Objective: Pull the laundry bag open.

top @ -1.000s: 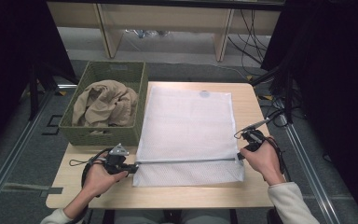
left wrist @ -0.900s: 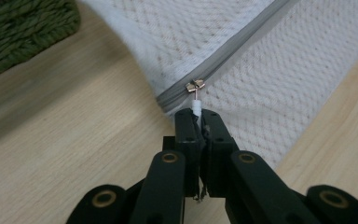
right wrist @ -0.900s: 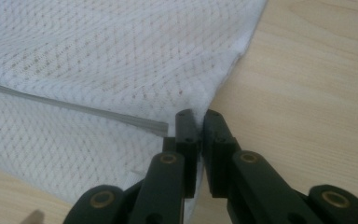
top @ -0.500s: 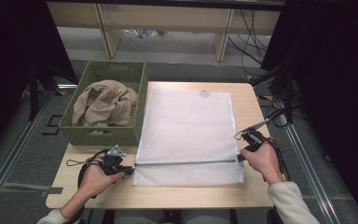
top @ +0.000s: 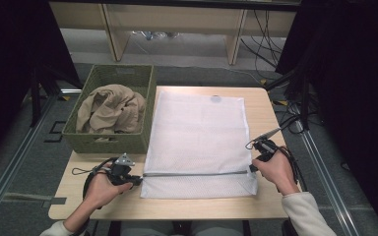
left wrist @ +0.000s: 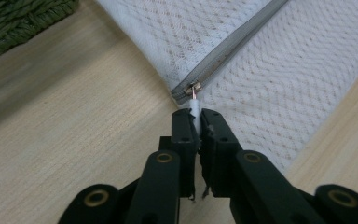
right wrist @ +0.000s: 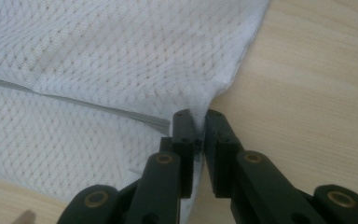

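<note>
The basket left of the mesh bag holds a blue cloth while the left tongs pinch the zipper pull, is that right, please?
Not quite: the cloth in the basket is tan, not blue, as the high view shows. The rest holds: the basket sits left of the mesh bag, and the left tongs pinch the zipper pull.

Quick count of what's on the table (top: 266, 105): one white mesh bag (top: 199, 132) in the middle with one zipper (top: 197, 172) across its near end, one green basket (top: 112, 140) on the far left with one tan cloth (top: 109, 108) in it. Two grippers, left (top: 139, 180) and right (top: 250, 168), one per hand.
</note>
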`<action>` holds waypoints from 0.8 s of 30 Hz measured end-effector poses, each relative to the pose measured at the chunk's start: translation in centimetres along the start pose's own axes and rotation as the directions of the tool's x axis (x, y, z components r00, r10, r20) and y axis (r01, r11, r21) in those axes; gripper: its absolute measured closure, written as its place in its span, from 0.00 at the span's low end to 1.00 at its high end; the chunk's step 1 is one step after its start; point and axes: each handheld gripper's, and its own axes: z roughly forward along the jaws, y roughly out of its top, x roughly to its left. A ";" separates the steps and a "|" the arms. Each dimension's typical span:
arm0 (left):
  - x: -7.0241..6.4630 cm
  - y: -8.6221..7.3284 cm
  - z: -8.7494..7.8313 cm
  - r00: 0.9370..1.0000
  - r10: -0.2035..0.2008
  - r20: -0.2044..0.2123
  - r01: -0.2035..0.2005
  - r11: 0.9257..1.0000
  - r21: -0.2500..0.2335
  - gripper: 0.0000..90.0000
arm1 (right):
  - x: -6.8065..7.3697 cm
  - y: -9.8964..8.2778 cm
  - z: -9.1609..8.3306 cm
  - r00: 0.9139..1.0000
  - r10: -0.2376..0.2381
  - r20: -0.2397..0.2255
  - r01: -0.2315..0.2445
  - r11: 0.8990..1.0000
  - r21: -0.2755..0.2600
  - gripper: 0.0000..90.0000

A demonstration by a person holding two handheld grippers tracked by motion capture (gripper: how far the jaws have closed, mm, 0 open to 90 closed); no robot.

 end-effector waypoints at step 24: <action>-3.0 1.8 0.8 0.994 0.105 -0.001 -0.104 0.980 -0.167 0.79 | 0.9 -0.1 -1.6 1.000 -0.016 -0.027 0.013 0.995 -0.103 0.81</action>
